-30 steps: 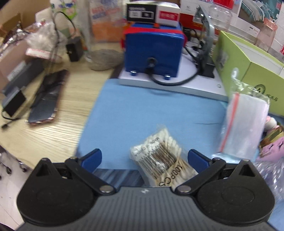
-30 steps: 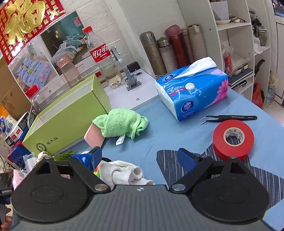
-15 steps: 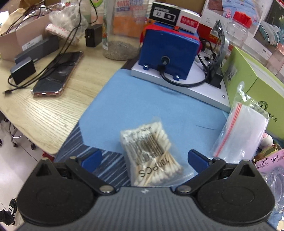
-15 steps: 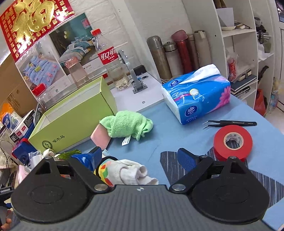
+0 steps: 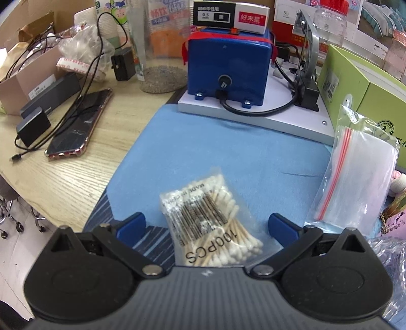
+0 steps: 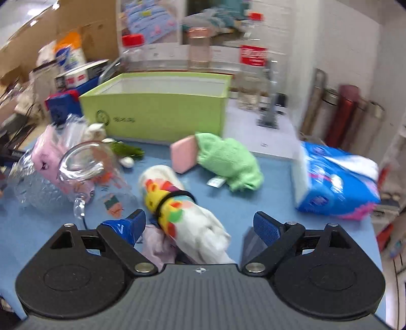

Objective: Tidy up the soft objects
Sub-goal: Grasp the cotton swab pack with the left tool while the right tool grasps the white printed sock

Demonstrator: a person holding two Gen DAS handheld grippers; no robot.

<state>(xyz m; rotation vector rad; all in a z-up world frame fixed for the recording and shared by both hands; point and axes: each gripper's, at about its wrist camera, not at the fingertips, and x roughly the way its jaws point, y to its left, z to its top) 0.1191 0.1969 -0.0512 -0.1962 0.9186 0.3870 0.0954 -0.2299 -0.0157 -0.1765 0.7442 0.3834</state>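
My right tool (image 6: 199,224) has swung toward the green box (image 6: 157,114); its blue tips now straddle the rolled sock (image 6: 177,210) on the counter, wide open, gripping nothing yet.

A packet of cotton swabs (image 5: 210,220) lies on the mat (image 5: 203,147) between the spread fingers of the left tongs (image 5: 206,224). To its right, a zip bag (image 5: 355,177) leans near the open box (image 5: 360,83). Behind the mat stands a machine (image 5: 228,68) on a plate, with a carton (image 5: 229,16) on top. A phone (image 5: 81,121) lies on the counter (image 5: 66,182) to the left.

In the right wrist view, a rolled sock (image 6: 177,203) lies between the fingers of the right tongs (image 6: 200,226). A towel (image 6: 228,162) lies behind it, before the open box (image 6: 157,114). A tissue pack (image 6: 335,182) lies to the right, a glass jug (image 6: 76,172) to the left.
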